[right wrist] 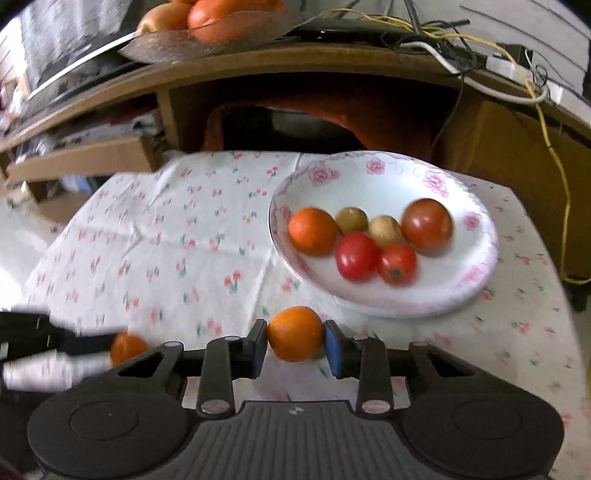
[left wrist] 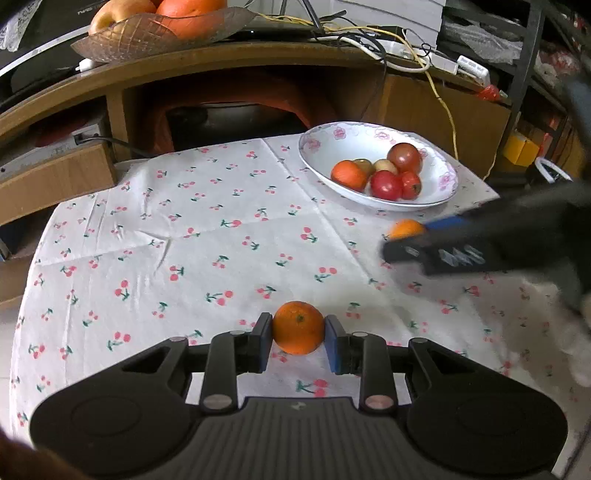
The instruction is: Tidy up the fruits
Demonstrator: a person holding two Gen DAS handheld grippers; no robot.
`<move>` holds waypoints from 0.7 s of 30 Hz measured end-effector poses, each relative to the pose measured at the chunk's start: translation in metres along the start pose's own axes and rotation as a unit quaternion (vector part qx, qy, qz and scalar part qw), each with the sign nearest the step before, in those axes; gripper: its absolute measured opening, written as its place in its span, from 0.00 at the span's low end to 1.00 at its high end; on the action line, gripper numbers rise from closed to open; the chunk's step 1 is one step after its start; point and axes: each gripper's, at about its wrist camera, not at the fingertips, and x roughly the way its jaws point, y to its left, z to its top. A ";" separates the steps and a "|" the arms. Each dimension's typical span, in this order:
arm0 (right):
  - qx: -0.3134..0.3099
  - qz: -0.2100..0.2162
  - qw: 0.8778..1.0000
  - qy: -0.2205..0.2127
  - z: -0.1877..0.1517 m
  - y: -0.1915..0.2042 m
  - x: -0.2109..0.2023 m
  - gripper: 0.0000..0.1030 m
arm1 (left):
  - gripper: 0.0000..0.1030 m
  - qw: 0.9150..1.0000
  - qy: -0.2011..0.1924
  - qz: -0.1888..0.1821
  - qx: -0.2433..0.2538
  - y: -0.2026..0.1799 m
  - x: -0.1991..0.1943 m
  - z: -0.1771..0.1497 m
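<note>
My left gripper (left wrist: 298, 334) is shut on a small orange (left wrist: 298, 326) just above the cherry-print tablecloth (left wrist: 207, 236). My right gripper (right wrist: 295, 341) is shut on another small orange (right wrist: 294, 333), held in front of the white flowered bowl (right wrist: 436, 299). The bowl (left wrist: 325, 147) holds an orange (right wrist: 312, 230), tomatoes (right wrist: 356, 255) and two small brownish fruits (right wrist: 352, 218). In the left wrist view the right gripper (left wrist: 406, 238) shows blurred at the right with its orange (left wrist: 406, 228). In the right wrist view the left gripper's orange (right wrist: 127, 348) shows at the lower left.
A brown glass dish (left wrist: 155, 33) with large fruits sits on the wooden desk (left wrist: 258, 55) behind the table. Cables (left wrist: 406, 48) lie on the desk. A cardboard box (left wrist: 55, 177) stands at the left. The table's edge runs behind the bowl.
</note>
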 end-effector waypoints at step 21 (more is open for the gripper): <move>-0.044 0.017 0.999 -0.006 -0.063 -0.028 -0.041 0.38 | 0.39 0.999 -0.006 0.046 0.004 -0.069 0.002 -0.016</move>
